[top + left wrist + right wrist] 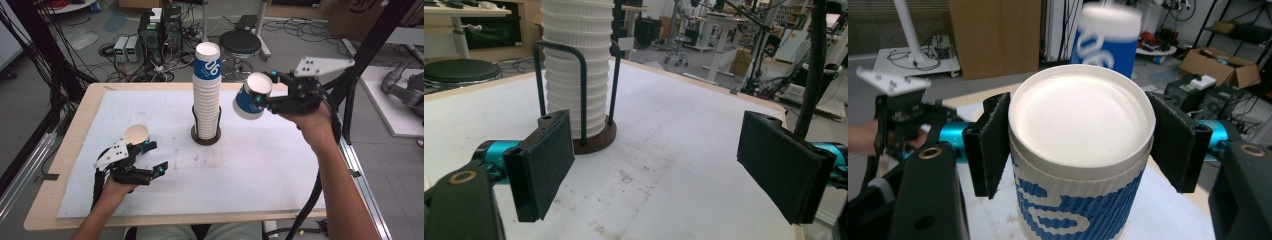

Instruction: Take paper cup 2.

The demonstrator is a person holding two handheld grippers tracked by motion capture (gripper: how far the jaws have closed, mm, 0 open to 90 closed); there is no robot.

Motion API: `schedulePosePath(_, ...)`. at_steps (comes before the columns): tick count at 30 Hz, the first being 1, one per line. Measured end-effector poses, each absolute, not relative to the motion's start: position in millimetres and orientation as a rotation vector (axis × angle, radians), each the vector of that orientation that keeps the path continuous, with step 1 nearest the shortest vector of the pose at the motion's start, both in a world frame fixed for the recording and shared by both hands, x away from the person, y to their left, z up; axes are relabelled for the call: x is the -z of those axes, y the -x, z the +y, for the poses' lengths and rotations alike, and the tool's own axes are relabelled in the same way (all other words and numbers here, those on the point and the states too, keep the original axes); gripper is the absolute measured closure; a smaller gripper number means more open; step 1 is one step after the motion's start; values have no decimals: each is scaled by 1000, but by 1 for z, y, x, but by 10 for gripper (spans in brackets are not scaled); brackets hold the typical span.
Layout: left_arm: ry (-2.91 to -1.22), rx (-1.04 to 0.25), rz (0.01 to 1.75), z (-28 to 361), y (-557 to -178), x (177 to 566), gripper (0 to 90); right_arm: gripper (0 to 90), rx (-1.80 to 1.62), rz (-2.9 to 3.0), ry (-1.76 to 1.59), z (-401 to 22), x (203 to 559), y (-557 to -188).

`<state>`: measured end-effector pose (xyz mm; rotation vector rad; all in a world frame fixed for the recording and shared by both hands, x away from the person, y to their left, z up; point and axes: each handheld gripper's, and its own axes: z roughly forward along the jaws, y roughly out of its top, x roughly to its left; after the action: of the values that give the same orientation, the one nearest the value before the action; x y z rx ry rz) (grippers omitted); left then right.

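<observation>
The blue-and-white paper cup (252, 96) hangs tilted in the air just right of the tall cup stack (207, 87), pinched at its sides by the right tongs (264, 98) (bottom end facing their camera). Over on the white table (250, 165) the left tongs (152, 156) sit low with jaws spread, nothing between them, a second cup (136, 135) just beside them.

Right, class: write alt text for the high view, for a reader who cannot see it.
The right gripper holds a blue-and-white paper cup in the air beside a tall cup stack in a holder mid-table. The left gripper rests open near a lone cup.
</observation>
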<state>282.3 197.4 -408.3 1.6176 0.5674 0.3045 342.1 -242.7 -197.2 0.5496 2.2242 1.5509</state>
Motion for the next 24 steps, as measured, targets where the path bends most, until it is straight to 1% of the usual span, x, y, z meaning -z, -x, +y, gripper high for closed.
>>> schedulePosePath(4,-1623,-304,552,194,-282,408,150,315,-1572,2228,-519,-252,229,-335)
schedulePosePath(9,-1638,-299,541,191,-281,409,150,315,-1609,2227,-562,-263,262,-329)
schedulePosePath(16,-1638,-304,549,191,-282,411,150,315,-1577,2229,-618,-270,305,-315)
schedulePosePath(20,-1639,-309,546,190,-282,411,150,315,-1574,2228,-650,-273,326,-310)
schedulePosePath(24,-1641,-309,542,190,-282,411,150,315,-1572,2236,-672,-274,338,-307)
